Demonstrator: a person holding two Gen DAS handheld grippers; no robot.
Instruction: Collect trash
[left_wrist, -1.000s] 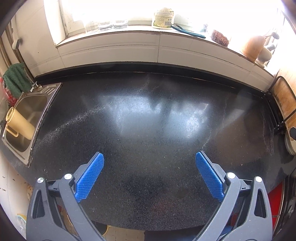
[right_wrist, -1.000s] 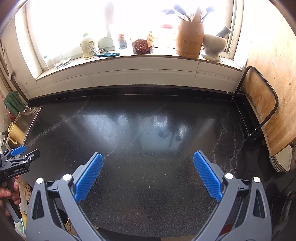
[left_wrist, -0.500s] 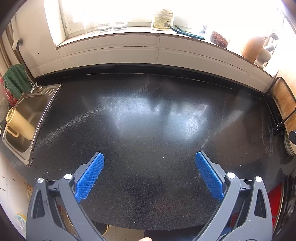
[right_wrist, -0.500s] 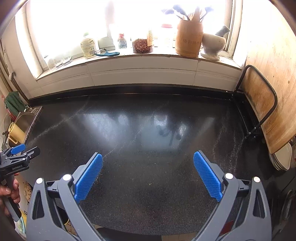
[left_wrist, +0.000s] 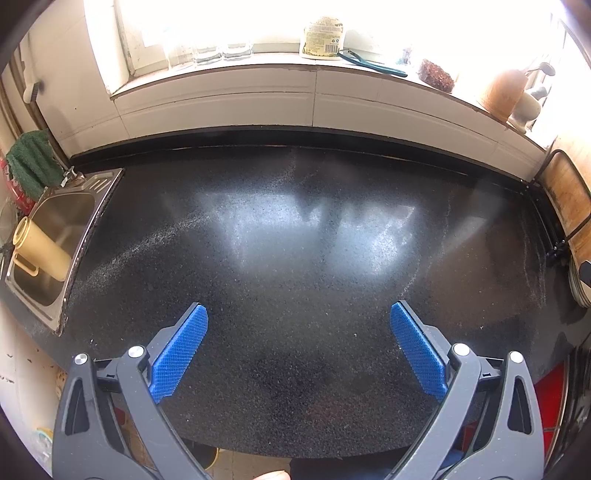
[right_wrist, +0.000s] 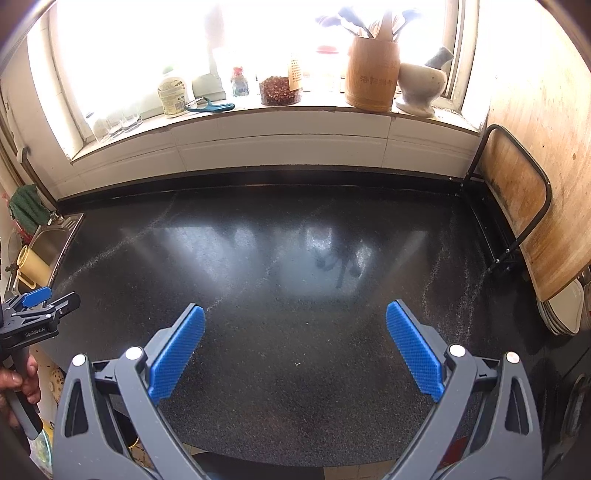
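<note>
Blue ribbed pads stand wide apart on both claws, each held low over the near edge of the black speckled desk (left_wrist: 295, 258). The left claw (left_wrist: 298, 347) grips nothing, and the right claw (right_wrist: 295, 347) grips nothing either; from the right wrist view the left claw shows at the far left edge, a hand (right_wrist: 18, 380) wrapped around its handle. On the desk I can make out no clear piece of trash, only a tiny pale fleck (right_wrist: 296, 364) between the right claw's pads and faint streaks of pale dust. Off to the left a steel sink (left_wrist: 55, 236) is set into the desk, with a yellow jug (left_wrist: 40, 251) lying in it and a green cloth (left_wrist: 31, 162) hanging behind. To the right a wooden board (right_wrist: 517, 195) leans in a black wire rack, plates (right_wrist: 565, 310) stacked beside it. Farthest back, the bright windowsill carries a labelled bottle (right_wrist: 171, 94), a teal peeler (right_wrist: 208, 107), a jar of red-brown bits (right_wrist: 279, 90), a wooden utensil holder (right_wrist: 373, 77) and a stone mortar (right_wrist: 419, 86).
</note>
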